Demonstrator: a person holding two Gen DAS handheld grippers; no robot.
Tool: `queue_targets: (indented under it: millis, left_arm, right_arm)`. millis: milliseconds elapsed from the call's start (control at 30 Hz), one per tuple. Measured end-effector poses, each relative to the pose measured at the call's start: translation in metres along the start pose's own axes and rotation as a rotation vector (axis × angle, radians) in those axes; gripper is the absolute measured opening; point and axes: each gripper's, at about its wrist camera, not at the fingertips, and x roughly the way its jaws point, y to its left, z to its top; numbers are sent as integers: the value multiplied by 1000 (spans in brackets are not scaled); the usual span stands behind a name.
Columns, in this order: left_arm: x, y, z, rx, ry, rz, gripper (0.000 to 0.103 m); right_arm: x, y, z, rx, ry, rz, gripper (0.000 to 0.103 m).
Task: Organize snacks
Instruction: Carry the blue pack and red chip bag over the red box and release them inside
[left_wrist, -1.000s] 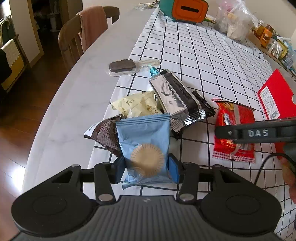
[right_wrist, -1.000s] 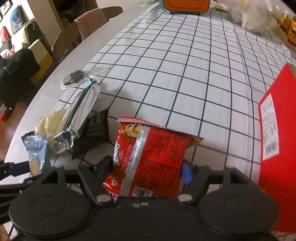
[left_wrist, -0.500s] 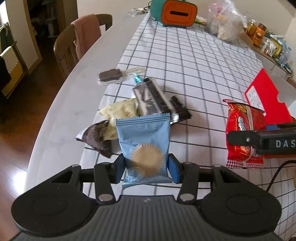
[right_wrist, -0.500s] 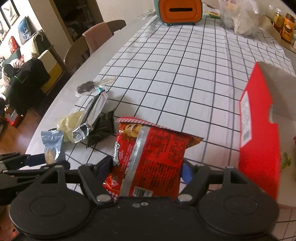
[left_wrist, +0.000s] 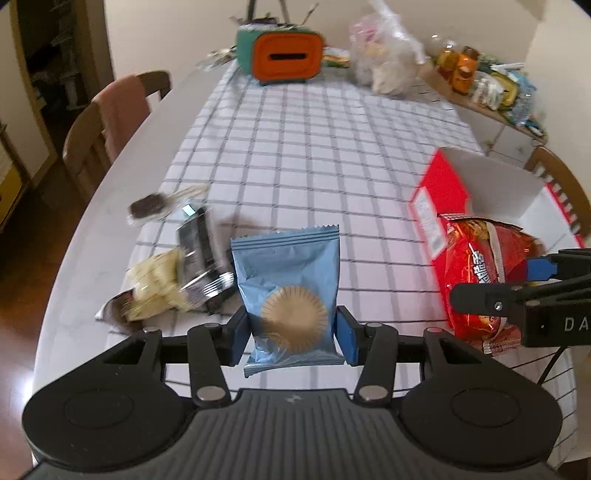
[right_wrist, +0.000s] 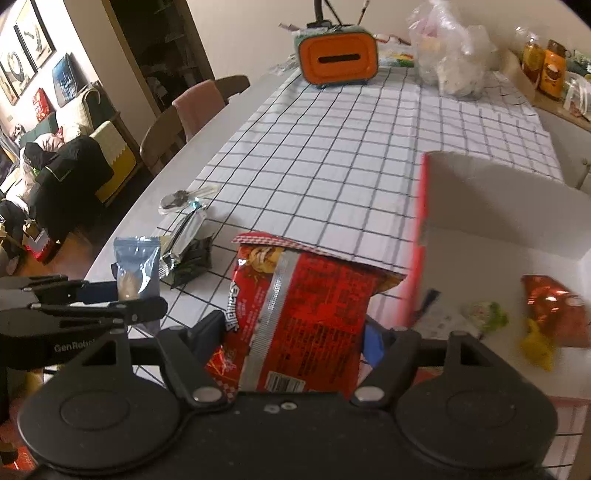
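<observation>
Jaws clamped both sides: left gripper (left_wrist: 291, 326) holds blue cookie packet (left_wrist: 286, 291), right gripper (right_wrist: 295, 341) holds red snack bag (right_wrist: 306, 317), both left of red box (right_wrist: 421, 236). Gridded cloth covers worktop (left_wrist: 314, 147).

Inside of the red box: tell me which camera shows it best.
The right wrist view. It looks over the red box wall onto its white floor, where a shiny red packet and a green-and-white one already lie. The left wrist view shows mostly the outer side and bare white inner walls; the held red snack bag blocks the floor.
</observation>
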Motion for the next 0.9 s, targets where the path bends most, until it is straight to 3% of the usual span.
queue_targets:
  millis: [600, 900]
  left_arm:
    - [-14, -133, 40, 147, -63, -119, 48]
    - [3, -190, 58, 207, -42, -141, 48]
  right_arm:
    - [-75, -108, -8, 33, -95, -85, 74]
    - [-95, -166, -14, 65, -107, -129, 74]
